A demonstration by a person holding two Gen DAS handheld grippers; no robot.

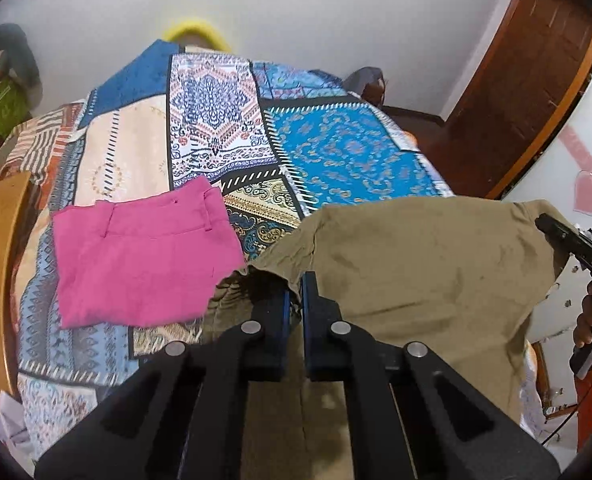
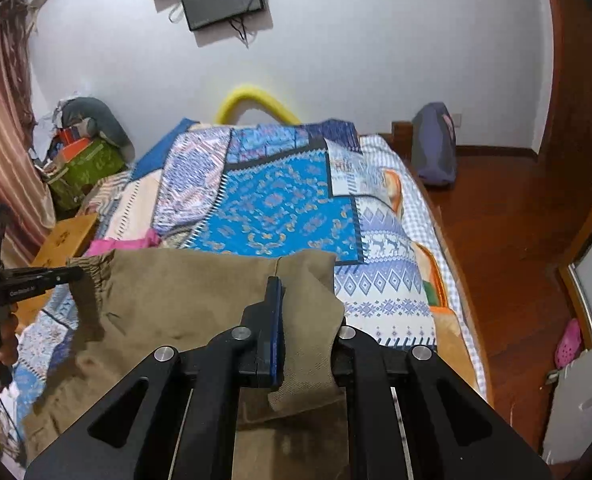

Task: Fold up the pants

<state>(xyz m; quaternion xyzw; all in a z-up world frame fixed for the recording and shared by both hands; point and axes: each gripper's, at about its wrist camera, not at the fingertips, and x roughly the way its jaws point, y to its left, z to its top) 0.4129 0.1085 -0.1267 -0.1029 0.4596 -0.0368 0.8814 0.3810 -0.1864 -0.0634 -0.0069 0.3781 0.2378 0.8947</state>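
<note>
Holding khaki pants (image 1: 415,264) stretched above the bed (image 1: 335,152), left gripper (image 1: 294,292) pinching one top corner with its jaws pressed together on the cloth. Pinching the other corner with the right gripper (image 2: 292,312), cloth draping over one finger and hiding it. Lying flat on the bedspread just beside the khaki pair: folded pink pants (image 1: 144,256).
</note>
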